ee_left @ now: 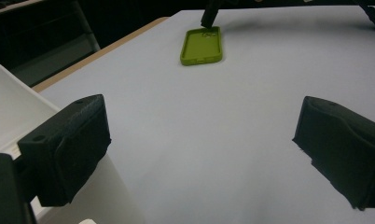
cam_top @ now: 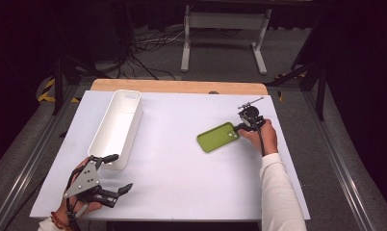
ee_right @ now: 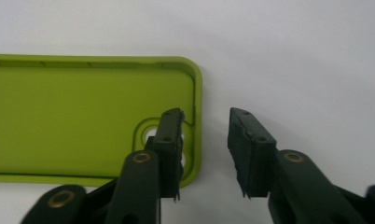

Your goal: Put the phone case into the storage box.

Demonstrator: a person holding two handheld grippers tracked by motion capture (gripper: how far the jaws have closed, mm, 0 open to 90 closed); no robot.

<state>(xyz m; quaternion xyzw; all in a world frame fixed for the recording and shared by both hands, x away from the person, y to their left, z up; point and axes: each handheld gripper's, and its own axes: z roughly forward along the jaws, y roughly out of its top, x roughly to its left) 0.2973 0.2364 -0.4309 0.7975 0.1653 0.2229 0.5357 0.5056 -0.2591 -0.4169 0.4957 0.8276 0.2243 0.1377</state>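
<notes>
On the right half of the white table (cam_top: 182, 168), a green phone case (cam_top: 219, 137) is being straddled at its short end by the right gripper (ee_right: 205, 122), jaws parted either side of the wall. The left gripper (cam_top: 115, 172) is being held spread beside the white bin (cam_top: 115, 127).

The green phone case (cam_top: 218, 137) lies flat on the white table, on its right half, open side up so that its raised rim and smooth hollow inside show. It is a rounded rectangle of bright yellow-green, set slantwise to the table's edges. Its camera cutout (ee_right: 150, 133) sits in the corner at the end toward the table's right edge. Nothing lies in the case (ee_left: 202, 45).
</notes>
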